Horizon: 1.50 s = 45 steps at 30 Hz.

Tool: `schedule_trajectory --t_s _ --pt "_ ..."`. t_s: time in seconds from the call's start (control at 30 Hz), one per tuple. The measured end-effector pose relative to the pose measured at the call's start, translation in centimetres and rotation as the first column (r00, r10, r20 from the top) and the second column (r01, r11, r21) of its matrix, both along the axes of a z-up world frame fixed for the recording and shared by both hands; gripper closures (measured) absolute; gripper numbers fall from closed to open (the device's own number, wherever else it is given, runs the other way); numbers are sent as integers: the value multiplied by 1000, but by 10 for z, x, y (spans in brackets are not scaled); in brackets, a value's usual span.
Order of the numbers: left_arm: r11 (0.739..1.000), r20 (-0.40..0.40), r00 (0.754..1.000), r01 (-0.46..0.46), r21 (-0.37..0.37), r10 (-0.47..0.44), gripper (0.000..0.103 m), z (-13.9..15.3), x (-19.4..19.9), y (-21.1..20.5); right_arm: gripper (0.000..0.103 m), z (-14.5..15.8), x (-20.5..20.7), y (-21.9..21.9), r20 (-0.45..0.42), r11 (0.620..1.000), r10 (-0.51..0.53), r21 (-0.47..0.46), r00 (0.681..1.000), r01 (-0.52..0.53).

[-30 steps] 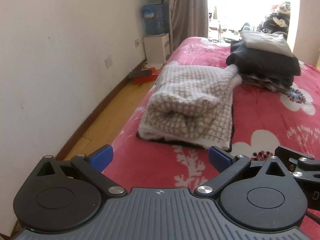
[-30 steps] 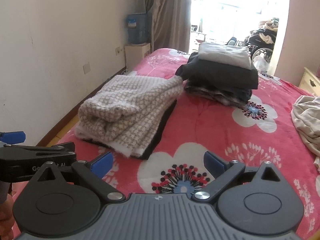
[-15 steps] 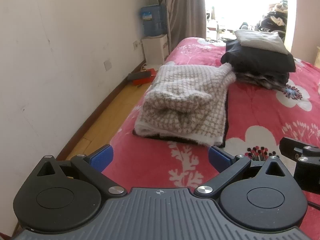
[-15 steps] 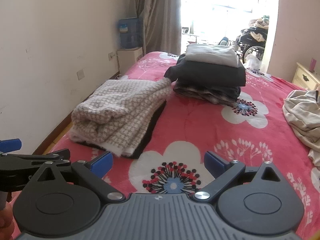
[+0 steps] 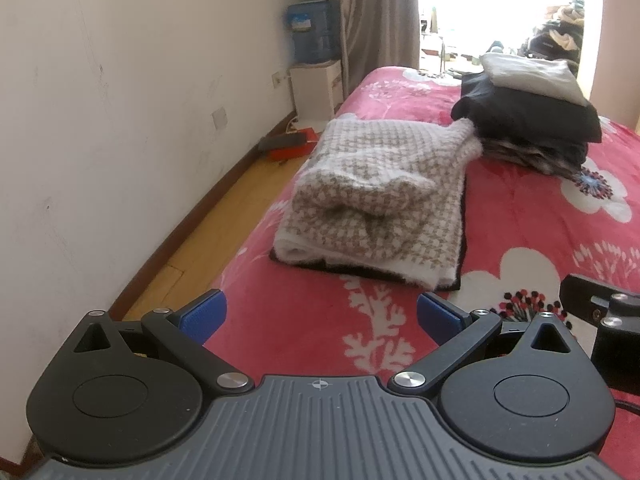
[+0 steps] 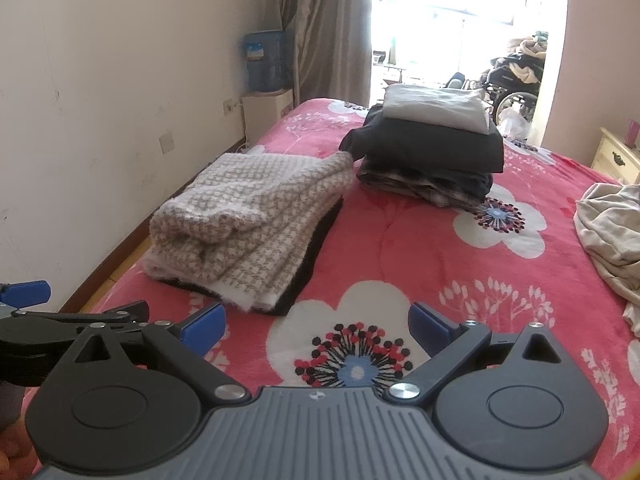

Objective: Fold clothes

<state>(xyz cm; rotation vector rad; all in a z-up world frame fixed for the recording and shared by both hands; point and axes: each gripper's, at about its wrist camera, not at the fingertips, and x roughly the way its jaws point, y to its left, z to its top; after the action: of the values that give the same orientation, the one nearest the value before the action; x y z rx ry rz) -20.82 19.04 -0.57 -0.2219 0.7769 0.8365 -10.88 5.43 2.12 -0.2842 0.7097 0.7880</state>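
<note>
Folded houndstooth sweater (image 5: 378,204) on pink bedspread (image 5: 520,216), atop black garment (image 6: 316,240)

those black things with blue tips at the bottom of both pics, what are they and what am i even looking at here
They are hand-held tongs, one in each of a person's hands, each with a camera looking forward along its two blue-tipped fingers. One picture is from the left tongs, the other from the right tongs; both are open and hold nothing. Ahead is a bed with a pink floral blanket. On it lie a folded beige checked sweater, a stack of folded clothes just behind it, and at the right edge a crumpled beige garment not yet folded.
</note>
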Motion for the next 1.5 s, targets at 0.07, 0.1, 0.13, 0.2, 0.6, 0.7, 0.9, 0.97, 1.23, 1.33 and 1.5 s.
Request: schedule_trajectory --t_s 0.07,0.1,0.13,0.2,0.6,0.7,0.9,0.97,1.23,1.33,1.5 --pt "1000 1 1000 -2 0 2 1 0 -1 1 3 -1 0 2 -3 1000 1 -3 1000 -1" --pt "1000 2 1000 -2 -1 2 1 0 -1 1 3 -1 -1 3 -4 1000 3 -4 1000 -3" --pt "1000 2 1000 -3 -2 3 1 0 -1 2 3 -2 -1 3 -5 1000 4 -4 1000 -4" --pt "1000 2 1000 -5 -6 5 1 -1 -2 3 3 -2 -2 4 -6 1000 6 -6 1000 -6" --pt "1000 10 1000 -5 -6 5 1 0 -3 6 3 -2 -3 7 -6 1000 10 -10 1000 -10" --pt "1000 10 1000 -3 -7 3 1 0 -3 7 3 -2 -3 8 -9 1000 10 -11 1000 -10" --pt "1000 12 1000 -1 -3 1 1 0 -1 7 3 -3 -5 9 -11 1000 11 -13 1000 -11" --pt "1000 11 1000 0 -3 0 1 0 -1 7 3 -3 -5 10 -12 1000 13 -15 1000 -13" --pt "1000 13 1000 0 -6 0 1 1 0 9 3 -4 -5 11 -13 1000 12 -18 1000 -13" --pt "1000 12 1000 1 -5 -1 1 1 0 9 3 -4 -5 12 -13 1000 17 -18 1000 -17" --pt "1000 12 1000 3 -7 -3 1 1 -1 10 3 -4 -5 12 -14 1000 13 -19 1000 -14"
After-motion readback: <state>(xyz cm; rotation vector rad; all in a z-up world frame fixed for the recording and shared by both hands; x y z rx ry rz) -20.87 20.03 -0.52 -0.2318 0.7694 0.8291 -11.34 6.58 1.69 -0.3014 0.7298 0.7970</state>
